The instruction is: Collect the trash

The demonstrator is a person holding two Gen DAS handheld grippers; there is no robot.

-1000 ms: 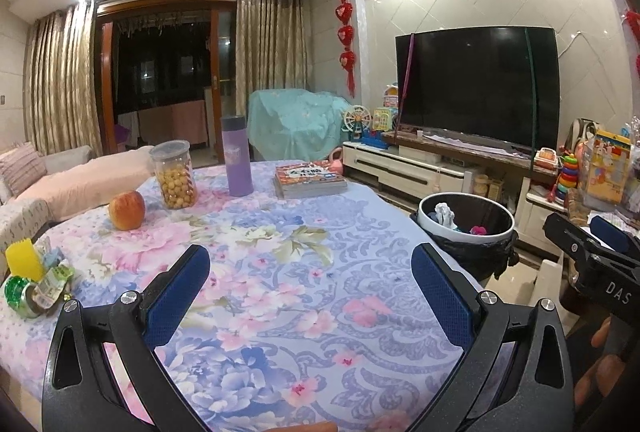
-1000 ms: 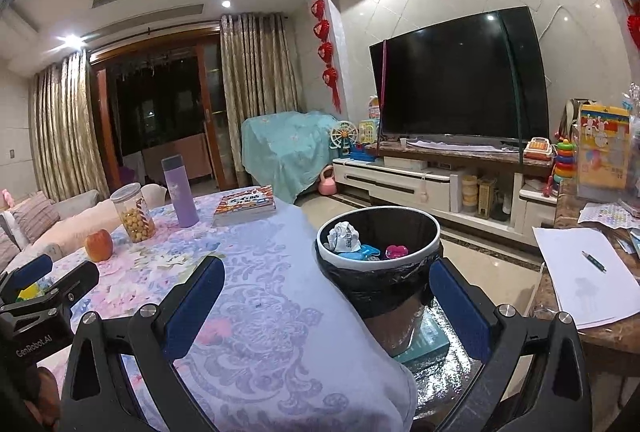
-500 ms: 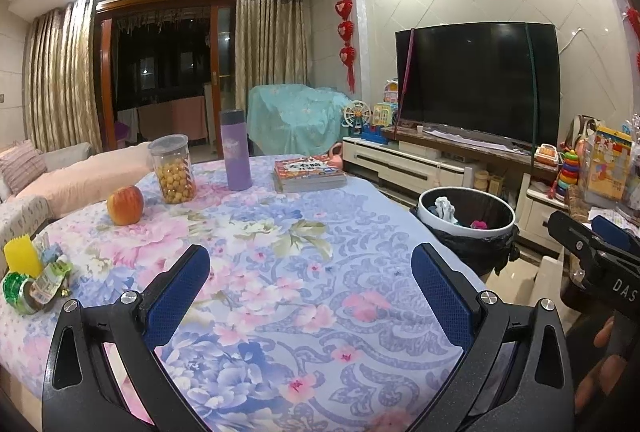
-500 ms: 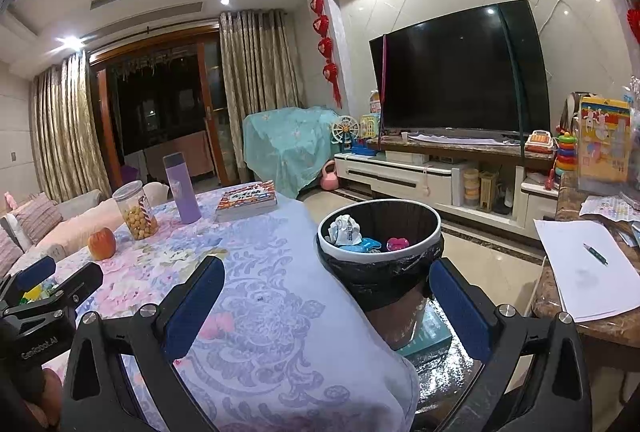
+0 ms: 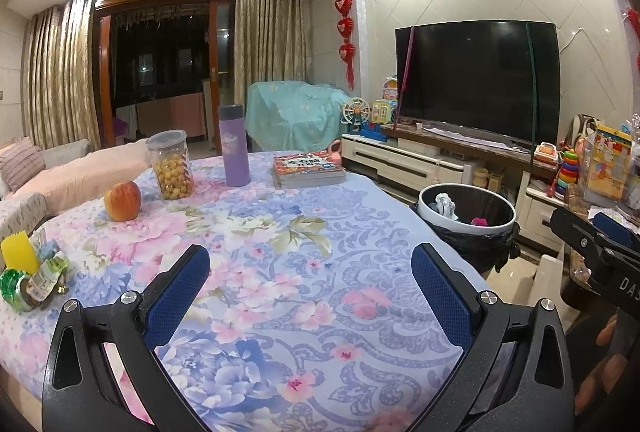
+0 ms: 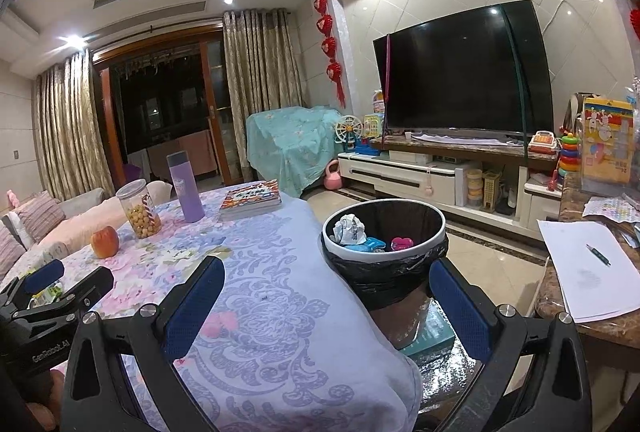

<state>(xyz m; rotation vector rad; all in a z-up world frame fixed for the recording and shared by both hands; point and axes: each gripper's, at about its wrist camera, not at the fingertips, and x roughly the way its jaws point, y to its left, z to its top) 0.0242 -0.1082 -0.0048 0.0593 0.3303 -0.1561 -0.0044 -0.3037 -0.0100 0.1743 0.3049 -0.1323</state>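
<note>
Hovering over a floral-clothed table (image 5: 280,272), left gripper (image 5: 310,286) and right gripper (image 6: 326,302) both gape wide w/ nothing held. Leftover trash pile (image 5: 30,278) (wrappers, green tape roll) sits at the table's left edge; lined bin (image 6: 384,232), already holding scraps, stands off its right edge. Likely between pickups: next, left gripper swings to that pile & closes on a wrapper.

Lit living room: television (image 5: 476,80), gold curtains (image 5: 268,44).

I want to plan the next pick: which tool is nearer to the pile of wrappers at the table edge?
Left. The left tool hovers open over the table, the wrappers just to its left. The right tool, also open, sits near the bin.
</note>
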